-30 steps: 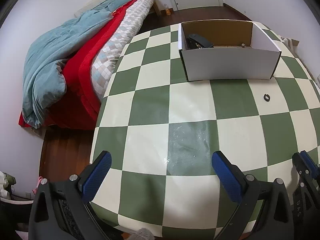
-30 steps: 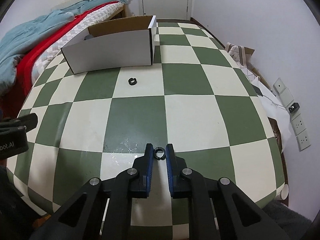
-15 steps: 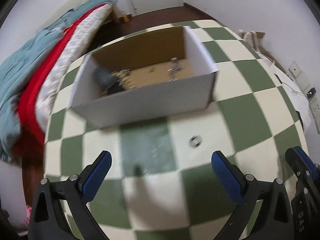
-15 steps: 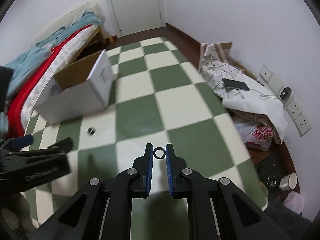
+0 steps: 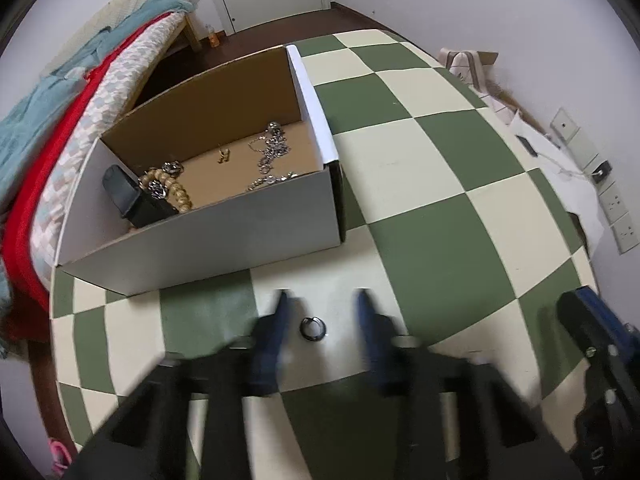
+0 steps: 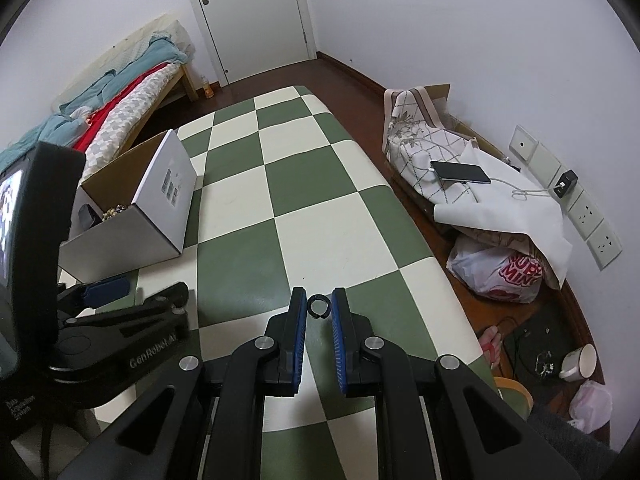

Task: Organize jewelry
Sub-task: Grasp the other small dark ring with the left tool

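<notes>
Green and cream checks cover the table (image 5: 432, 216) under both my claws, with a bed of teal and red blankets (image 5: 48, 120) off beyond its far edge and a white door (image 6: 248, 16) at the end of the room. My landmark is the white cardboard box (image 5: 208, 236), open on top, standing on the table. Inside it lie silver chains (image 5: 272, 148), a string of tan beads (image 5: 172, 188) and a black case (image 5: 128, 196).

Just in front of the box's near wall, on a cream square, lies a dark ring (image 5: 313, 328). My left claw (image 5: 322, 312) is blurred with motion and its jaws are closing, one blue finger on each side of that ring; neither pad presses on it as far as I can see.

My right claw (image 6: 319, 307) hangs to the right of the box, over the table's near part, jaws drawn nearly together and pinching a second small black ring (image 6: 319, 306), open-ended, between the blue pads (image 6: 301, 316).
</notes>
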`<action>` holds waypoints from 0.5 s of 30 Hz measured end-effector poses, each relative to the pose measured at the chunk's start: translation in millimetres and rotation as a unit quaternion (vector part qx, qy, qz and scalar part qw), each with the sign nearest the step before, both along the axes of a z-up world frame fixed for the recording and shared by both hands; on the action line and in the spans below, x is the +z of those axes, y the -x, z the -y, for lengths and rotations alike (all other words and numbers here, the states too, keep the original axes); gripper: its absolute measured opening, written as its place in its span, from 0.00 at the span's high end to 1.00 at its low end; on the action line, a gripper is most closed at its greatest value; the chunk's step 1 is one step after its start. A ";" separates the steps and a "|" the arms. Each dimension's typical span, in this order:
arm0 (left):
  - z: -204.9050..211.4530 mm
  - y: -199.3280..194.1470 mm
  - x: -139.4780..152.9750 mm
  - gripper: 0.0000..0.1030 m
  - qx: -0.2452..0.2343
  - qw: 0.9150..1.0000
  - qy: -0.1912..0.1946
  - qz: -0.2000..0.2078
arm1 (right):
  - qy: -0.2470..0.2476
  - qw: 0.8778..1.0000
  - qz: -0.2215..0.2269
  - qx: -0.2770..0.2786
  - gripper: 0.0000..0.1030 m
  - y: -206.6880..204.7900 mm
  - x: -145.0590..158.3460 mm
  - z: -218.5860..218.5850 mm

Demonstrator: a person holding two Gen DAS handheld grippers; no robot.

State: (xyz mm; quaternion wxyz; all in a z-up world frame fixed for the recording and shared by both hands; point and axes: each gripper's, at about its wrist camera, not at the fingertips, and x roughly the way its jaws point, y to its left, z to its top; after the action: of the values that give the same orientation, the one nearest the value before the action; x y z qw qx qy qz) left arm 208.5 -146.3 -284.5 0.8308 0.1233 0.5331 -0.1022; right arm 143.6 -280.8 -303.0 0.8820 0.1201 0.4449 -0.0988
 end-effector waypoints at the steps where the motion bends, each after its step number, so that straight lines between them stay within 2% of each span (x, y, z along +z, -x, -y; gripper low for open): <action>1: -0.3 0.9 -0.2 0.88 0.001 1.000 0.002 0.000 | -0.001 1.000 -0.001 0.000 0.87 -0.4 -0.5 -0.7; 4: -2.5 2.7 -0.6 0.93 0.006 1.000 0.005 0.001 | 0.001 1.000 0.000 0.002 0.87 1.6 -0.1 -3.2; 7: -6.5 4.6 -0.7 0.94 0.011 1.000 0.011 -0.001 | 0.003 1.000 0.002 0.003 0.87 1.5 1.6 -5.7; 15: -15.1 7.3 -1.1 0.80 0.020 1.000 0.015 -0.004 | 0.003 1.000 0.009 0.004 0.87 2.6 7.9 -8.9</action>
State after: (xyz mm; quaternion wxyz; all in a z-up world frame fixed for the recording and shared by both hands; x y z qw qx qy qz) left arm 201.2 -131.2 -285.6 0.8325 0.1003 0.5367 -0.0942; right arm 141.0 -271.9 -295.1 0.8865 0.1167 0.4375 -0.0950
